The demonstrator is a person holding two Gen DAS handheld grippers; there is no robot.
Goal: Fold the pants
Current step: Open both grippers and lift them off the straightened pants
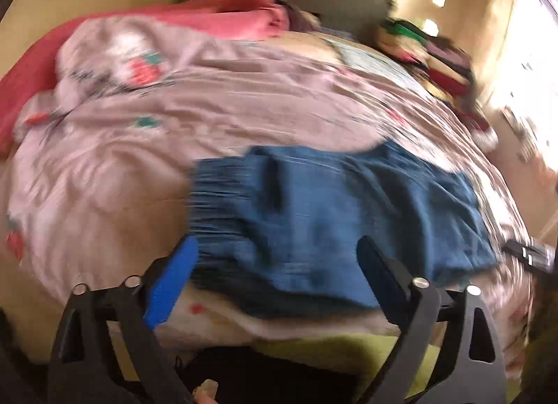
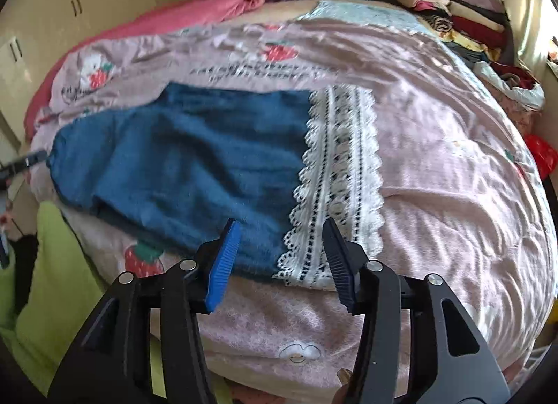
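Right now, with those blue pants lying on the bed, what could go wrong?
1. The right hand-held gripper, open at the lace hem, could snag the lace.
2. The blue pants lie on a rumpled pink quilt; a pinch might catch quilt too.
3. The left hand-held gripper's view is blurred, so its aim may be off.

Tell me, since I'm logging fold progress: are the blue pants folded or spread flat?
Cannot tell. The blue pants lie flat on the bedspread, lace hem showing, neither gripper holding them.

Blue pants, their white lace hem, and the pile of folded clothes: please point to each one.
blue pants (image 2: 181,156), right wrist view, middle of the blue cloth.
white lace hem (image 2: 341,173), right wrist view, middle of the lace band.
pile of folded clothes (image 2: 464,16), right wrist view, middle of the stack.
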